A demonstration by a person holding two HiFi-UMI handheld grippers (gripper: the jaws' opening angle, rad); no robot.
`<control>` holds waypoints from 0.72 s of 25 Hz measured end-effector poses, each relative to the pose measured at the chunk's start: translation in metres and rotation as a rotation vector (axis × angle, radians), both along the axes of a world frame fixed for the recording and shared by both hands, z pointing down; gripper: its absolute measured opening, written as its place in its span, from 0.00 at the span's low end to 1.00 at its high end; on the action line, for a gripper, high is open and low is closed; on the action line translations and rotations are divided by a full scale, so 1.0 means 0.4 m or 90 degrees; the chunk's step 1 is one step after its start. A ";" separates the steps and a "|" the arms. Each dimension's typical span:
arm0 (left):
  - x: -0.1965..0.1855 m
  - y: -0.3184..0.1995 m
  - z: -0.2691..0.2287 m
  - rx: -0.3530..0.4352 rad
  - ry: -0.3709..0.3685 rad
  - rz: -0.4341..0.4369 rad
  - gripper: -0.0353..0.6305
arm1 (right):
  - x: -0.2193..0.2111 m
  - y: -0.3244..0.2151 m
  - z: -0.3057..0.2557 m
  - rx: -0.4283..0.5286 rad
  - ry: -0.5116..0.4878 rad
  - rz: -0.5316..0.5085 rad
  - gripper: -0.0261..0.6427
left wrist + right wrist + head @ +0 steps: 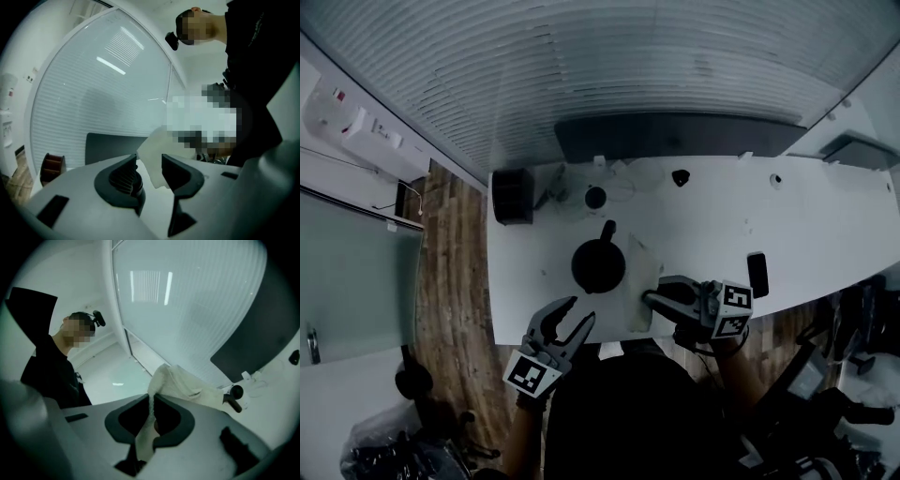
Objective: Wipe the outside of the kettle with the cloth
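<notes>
Far left in the head view there's a strip of wooden floor (450, 281), then the white tabletop (825, 225) starts. A black box (513, 195) sits near its back left corner.

The left claw (582, 309) hangs over the front edge of the tabletop, just below and left of the kettle. In the left gripper view its jaws stand clearly apart (149, 161) with nothing gripped. The pale cloth (152, 150) only shows beyond the gap, it's not pinched.

The kettle (598, 267) is black and stands upright on the tabletop, roughly mid-depth and left of centre. It's seen from right above, with its handle poking toward the back. Neither claw is on it.

Just to the kettle's right is the cloth (639, 281) — pale and rumpled, right beside the kettle's side. Can't tell if it actually touches.

The right claw (654, 298) has the cloth. In the right gripper view the jaws (151, 401) are pressed together on a thin strip of it, and the rest of the cloth (185, 383) bunches up past the tips.

Further right — a dark phone (757, 274) lies flat near the front edge, well apart from the kettle.
</notes>
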State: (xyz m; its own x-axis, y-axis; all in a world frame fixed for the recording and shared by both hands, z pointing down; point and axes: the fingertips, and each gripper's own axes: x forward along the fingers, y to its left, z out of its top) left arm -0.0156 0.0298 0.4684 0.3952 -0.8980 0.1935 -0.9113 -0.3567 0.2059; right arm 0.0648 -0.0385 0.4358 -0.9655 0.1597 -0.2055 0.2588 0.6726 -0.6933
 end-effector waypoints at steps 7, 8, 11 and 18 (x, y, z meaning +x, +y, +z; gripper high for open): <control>0.071 0.024 -0.059 0.099 -0.206 0.220 0.38 | -0.052 0.176 -0.071 0.003 -0.001 -0.063 0.08; 0.079 0.036 -0.063 0.113 -0.210 0.238 0.40 | -0.062 0.199 -0.078 -0.003 -0.002 -0.071 0.08; 0.089 0.072 -0.063 0.142 -0.237 0.281 0.43 | -0.090 0.254 -0.091 -0.030 0.002 -0.097 0.08; 0.084 0.104 -0.067 0.177 -0.338 0.326 0.45 | -0.135 0.310 -0.097 -0.084 0.013 -0.162 0.08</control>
